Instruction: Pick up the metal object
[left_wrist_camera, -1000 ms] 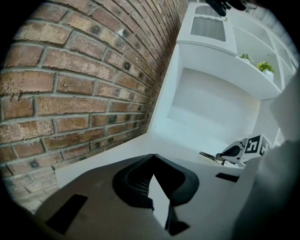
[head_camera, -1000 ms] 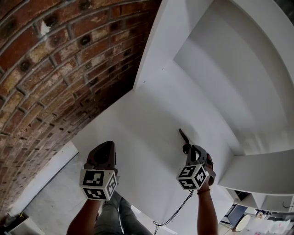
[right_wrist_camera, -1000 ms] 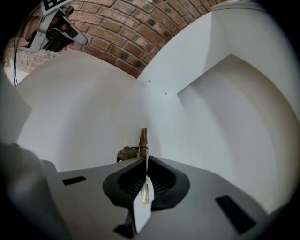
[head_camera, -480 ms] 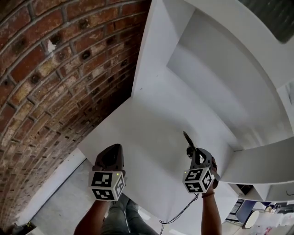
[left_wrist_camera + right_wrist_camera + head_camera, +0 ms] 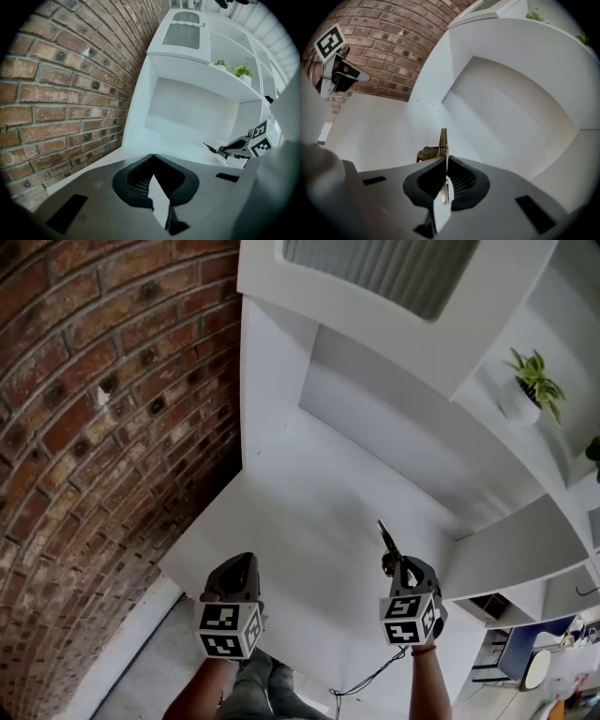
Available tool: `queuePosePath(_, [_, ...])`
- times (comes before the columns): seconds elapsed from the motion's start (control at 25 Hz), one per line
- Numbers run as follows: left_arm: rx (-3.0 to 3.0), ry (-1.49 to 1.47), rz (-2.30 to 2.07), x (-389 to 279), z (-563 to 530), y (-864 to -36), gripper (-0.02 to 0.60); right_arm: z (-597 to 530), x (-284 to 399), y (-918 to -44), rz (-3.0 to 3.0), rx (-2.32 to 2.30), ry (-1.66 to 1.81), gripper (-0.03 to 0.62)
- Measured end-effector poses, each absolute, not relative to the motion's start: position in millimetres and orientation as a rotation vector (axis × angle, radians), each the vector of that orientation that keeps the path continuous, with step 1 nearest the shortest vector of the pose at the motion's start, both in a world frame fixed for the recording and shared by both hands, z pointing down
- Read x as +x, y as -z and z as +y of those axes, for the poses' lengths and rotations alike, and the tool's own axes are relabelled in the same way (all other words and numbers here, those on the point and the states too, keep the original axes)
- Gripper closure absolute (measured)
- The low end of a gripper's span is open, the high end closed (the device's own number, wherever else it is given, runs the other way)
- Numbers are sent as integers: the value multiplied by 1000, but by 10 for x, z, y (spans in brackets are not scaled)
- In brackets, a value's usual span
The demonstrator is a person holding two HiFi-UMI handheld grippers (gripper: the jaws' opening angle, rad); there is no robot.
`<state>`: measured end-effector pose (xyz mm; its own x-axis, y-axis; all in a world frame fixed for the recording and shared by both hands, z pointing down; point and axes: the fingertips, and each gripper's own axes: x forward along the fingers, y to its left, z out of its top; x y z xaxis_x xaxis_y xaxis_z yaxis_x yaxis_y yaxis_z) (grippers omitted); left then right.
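1. Right gripper [image 5: 398, 565] is held out over the white counter [image 5: 281, 521], marker cube toward the head camera.
2. Its fingers [image 5: 427, 180] are clamped tight on the metal object [image 5: 443, 139], a thin flat piece seen edge-on in the right gripper view. It sticks up past the fingertips.
3. In the head view the metal object pokes forward out of the right gripper toward the back of the counter. It looks dark and slim and angles up-left.
4. Can't tell if the object touches the counter. The left gripper view shows it out beyond the right gripper, tip pointing left, with the counter behind it.
5. Left gripper [image 5: 240, 566] is near the counter's front edge, well apart from the right gripper and about level with it.
6. Left fingers [image 5: 133, 180] are pressed together with nothing between them.
7. Brick wall [image 5: 94, 399] is on the left and meets the counter's left side.
8. Potted plant [image 5: 530, 385] stands on a white shelf [image 5: 539, 442] up right, above the counter.
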<state>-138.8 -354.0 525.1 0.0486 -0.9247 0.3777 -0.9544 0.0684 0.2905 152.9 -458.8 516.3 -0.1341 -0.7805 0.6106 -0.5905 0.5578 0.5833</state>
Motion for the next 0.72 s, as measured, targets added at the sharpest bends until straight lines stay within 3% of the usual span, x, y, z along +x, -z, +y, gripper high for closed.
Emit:
queuePosePath(0.36, [2022,-100,-1813,-983,-3726,-4807,570,-4274,2023,-4483,-1934,1479,49,589])
queuePosePath(0.72, [2273,-118,-1700,-419,-4096,-4247,569,-3920,2598,-3835,-1954,1890,78,589])
